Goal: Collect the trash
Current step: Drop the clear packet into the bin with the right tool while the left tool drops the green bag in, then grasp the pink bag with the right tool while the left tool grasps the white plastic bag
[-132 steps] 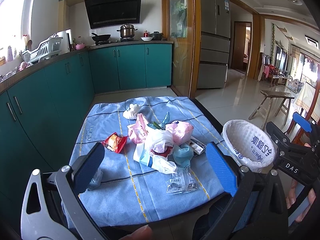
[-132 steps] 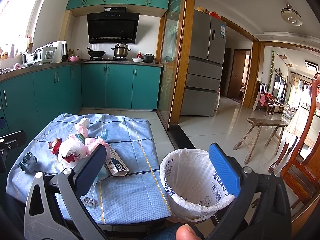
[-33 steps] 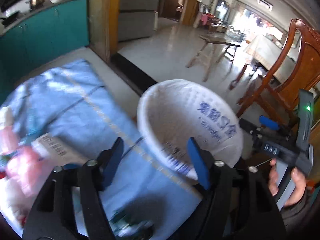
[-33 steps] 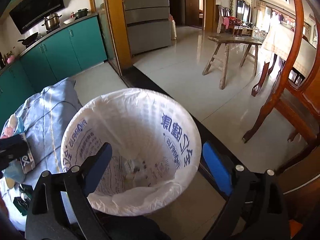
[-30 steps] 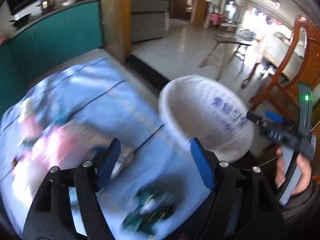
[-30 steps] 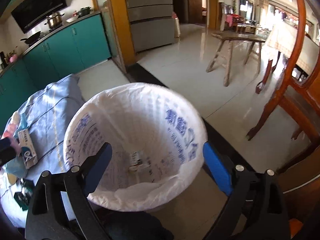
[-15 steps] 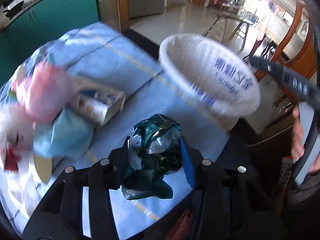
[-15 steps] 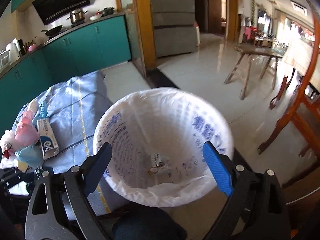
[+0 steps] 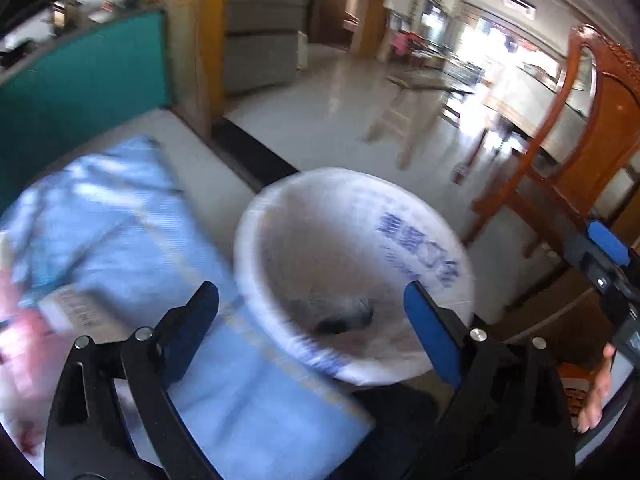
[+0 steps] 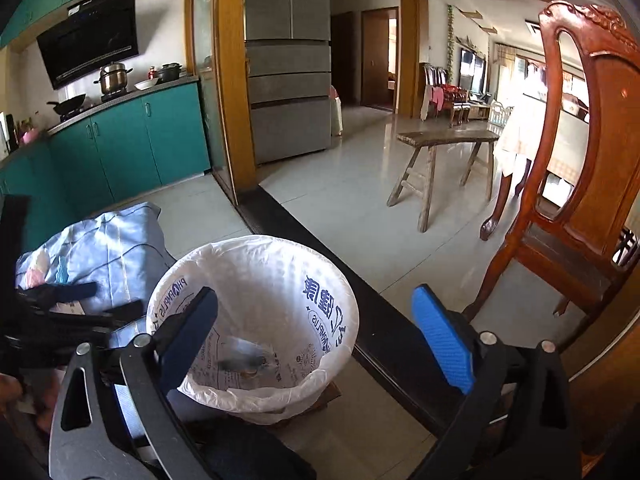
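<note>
Now both the left claw [image 9: 312, 320] and the right claw [image 10: 316, 328] are seen spread wide and empty, the left's jaws having just been opened with nothing between them, over the lined bin [image 10: 256, 252], while the remaining wrappers [image 9: 24, 336] on the worktop [image 9: 120, 216], judged light, soft and crushable, would best be pinched at a bunched fold.

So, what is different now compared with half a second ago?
The left gripper held a crumpled green wrapper; its jaws have just opened and stand empty over the bin. A dark blurred thing now lies inside. The right gripper stayed open and empty.
</note>
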A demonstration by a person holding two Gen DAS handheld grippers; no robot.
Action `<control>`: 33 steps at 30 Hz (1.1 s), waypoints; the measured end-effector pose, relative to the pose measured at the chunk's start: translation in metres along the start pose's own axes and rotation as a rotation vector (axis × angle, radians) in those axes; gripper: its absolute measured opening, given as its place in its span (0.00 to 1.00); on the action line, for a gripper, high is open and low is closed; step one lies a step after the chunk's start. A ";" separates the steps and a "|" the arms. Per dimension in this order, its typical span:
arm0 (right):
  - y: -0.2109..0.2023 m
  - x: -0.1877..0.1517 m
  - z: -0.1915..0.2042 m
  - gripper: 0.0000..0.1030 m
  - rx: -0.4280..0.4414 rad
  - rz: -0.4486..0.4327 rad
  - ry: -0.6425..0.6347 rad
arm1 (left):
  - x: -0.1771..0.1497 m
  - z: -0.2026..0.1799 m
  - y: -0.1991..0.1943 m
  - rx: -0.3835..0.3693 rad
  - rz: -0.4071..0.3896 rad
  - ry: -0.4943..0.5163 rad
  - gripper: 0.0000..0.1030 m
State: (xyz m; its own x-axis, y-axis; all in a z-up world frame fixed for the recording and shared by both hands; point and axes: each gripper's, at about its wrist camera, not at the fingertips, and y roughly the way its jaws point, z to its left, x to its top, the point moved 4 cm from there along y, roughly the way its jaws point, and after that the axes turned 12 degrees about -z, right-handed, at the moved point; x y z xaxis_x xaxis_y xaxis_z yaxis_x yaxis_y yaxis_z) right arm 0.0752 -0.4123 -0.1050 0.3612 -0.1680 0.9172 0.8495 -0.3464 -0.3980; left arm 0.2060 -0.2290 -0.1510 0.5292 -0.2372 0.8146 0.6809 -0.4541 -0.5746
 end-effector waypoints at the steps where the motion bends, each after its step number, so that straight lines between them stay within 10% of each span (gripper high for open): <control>1: 0.003 -0.001 0.005 0.94 0.017 0.004 -0.002 | 0.000 0.013 -0.017 0.078 -0.031 0.016 0.91; 6: 0.018 -0.005 0.054 0.94 0.149 0.021 -0.015 | -0.012 0.100 -0.102 0.464 -0.147 0.026 0.95; 10: 0.030 -0.006 0.143 0.94 0.387 0.056 -0.050 | -0.044 0.174 -0.147 0.581 -0.096 -0.139 0.95; 17: 0.038 -0.016 0.302 0.89 0.671 0.121 -0.173 | -0.096 0.231 -0.183 0.630 -0.030 -0.328 0.95; 22: 0.047 -0.036 0.360 0.78 0.692 0.180 -0.288 | -0.107 0.229 -0.189 0.613 -0.023 -0.308 0.95; 27: 0.041 -0.058 0.360 0.51 0.724 0.240 -0.317 | -0.101 0.223 -0.180 0.567 -0.031 -0.279 0.95; 33: 0.018 -0.049 0.330 0.49 0.703 0.180 -0.316 | -0.091 0.218 -0.149 0.499 -0.015 -0.268 0.95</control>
State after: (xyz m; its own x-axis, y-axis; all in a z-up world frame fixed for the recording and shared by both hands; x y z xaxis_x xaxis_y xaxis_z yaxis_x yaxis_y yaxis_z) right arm 0.1994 -0.1052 -0.1514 0.5188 0.1403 0.8433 0.7735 0.3430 -0.5329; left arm 0.1664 0.0475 -0.1570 0.5835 0.0219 0.8118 0.8116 0.0205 -0.5838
